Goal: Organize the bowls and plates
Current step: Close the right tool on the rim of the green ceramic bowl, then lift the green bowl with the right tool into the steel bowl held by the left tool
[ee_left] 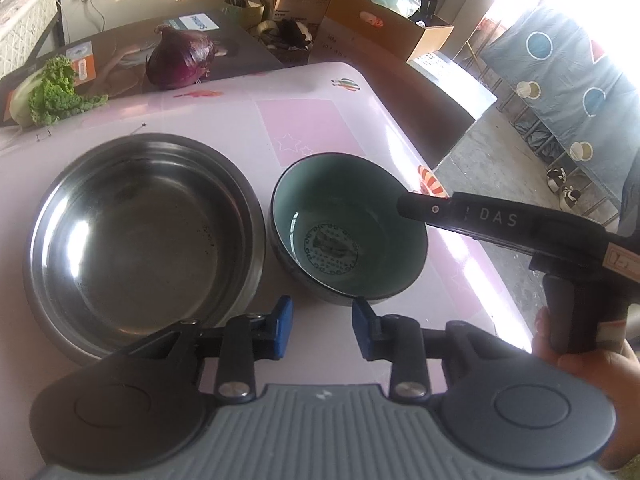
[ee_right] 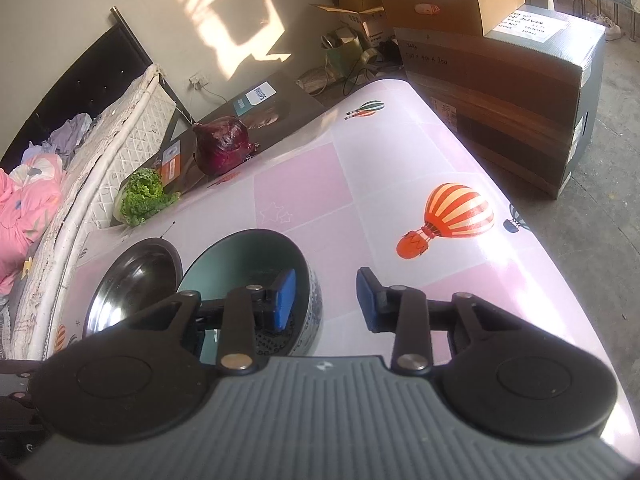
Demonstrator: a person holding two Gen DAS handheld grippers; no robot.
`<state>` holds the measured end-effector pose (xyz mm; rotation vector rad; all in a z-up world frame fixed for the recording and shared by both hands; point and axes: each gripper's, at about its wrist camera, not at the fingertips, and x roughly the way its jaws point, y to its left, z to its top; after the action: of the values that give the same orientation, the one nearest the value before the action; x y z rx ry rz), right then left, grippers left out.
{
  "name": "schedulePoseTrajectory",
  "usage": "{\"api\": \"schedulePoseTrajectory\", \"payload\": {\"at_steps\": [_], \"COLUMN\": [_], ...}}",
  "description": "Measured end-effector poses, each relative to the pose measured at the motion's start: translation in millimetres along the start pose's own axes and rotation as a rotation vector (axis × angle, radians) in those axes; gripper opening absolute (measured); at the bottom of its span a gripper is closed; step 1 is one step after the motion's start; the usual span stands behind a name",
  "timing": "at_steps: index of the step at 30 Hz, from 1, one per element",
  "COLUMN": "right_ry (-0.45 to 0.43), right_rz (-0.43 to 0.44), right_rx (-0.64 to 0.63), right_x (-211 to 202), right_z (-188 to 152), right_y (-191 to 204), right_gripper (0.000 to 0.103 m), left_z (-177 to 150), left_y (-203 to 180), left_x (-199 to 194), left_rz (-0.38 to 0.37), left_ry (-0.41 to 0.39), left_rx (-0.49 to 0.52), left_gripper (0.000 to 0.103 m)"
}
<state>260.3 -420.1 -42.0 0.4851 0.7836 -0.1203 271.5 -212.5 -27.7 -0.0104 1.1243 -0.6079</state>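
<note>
Pink checked tablecloth (ee_right: 296,184) printed with hot-air balloons covers the table, with cardboard boxes stacked beyond it. Taking the teal bowl (ee_left: 348,232) as the landmark: to its left, just beside it and apparently not touching, a steel bowl (ee_left: 140,236) is seen; nothing is nested, so the organizing is judged barely begun, with stacking left to do. Far behind and left of the teal bowl, lettuce (ee_left: 52,92) and a red onion (ee_left: 180,58) are set on a dark box (ee_right: 272,110) marked "PHILIPS". Just before the teal bowl, the left gripper (ee_left: 322,330) is held released and empty. The right gripper (ee_right: 326,298) is spread wide, its left finger inside the teal bowl and the other outside the rim, nothing yet clamped. "DAS" is read on its body.
</note>
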Motion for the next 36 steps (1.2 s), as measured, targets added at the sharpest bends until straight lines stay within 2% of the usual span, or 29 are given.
{"api": "schedulePoseTrajectory", "payload": {"at_steps": [5, 11, 17, 23, 26, 29, 33, 36], "right_ry": [0.034, 0.081, 0.087, 0.097, 0.097, 0.094, 0.089, 0.086], "right_rz": [0.029, 0.047, -0.006, 0.002, 0.010, 0.017, 0.026, 0.026], "right_rx": [0.029, 0.005, -0.074, -0.029, -0.015, -0.005, 0.013, 0.012], "right_x": [17.0, 29.3, 18.4, 3.6, 0.2, -0.9, -0.7, -0.3], "right_z": [3.2, -0.1, -7.7, -12.0, -12.8, -12.6, -13.4, -13.9], "right_y": [-2.2, 0.2, 3.4, -18.0, -22.5, -24.7, -27.9, -28.4], "right_gripper": [0.022, 0.013, 0.013, 0.013, 0.014, 0.014, 0.014, 0.014], "left_z": [-4.0, -2.6, -1.1, 1.3, 3.6, 7.8, 14.0, 16.8], "left_y": [-1.3, 3.2, -0.8, -10.7, -15.6, -19.1, -20.8, -20.6], "left_x": [-0.8, -5.4, -3.0, 0.8, 4.2, 9.9, 19.8, 24.5], "left_rz": [-0.005, -0.026, -0.020, -0.048, -0.039, -0.015, 0.028, 0.048], "left_ry": [-0.008, -0.016, -0.026, -0.029, -0.034, -0.040, -0.023, -0.016], "left_rx": [-0.015, -0.044, -0.046, -0.054, -0.053, -0.059, -0.059, -0.051], "left_gripper": [0.034, 0.038, 0.041, 0.042, 0.042, 0.041, 0.025, 0.023]}}
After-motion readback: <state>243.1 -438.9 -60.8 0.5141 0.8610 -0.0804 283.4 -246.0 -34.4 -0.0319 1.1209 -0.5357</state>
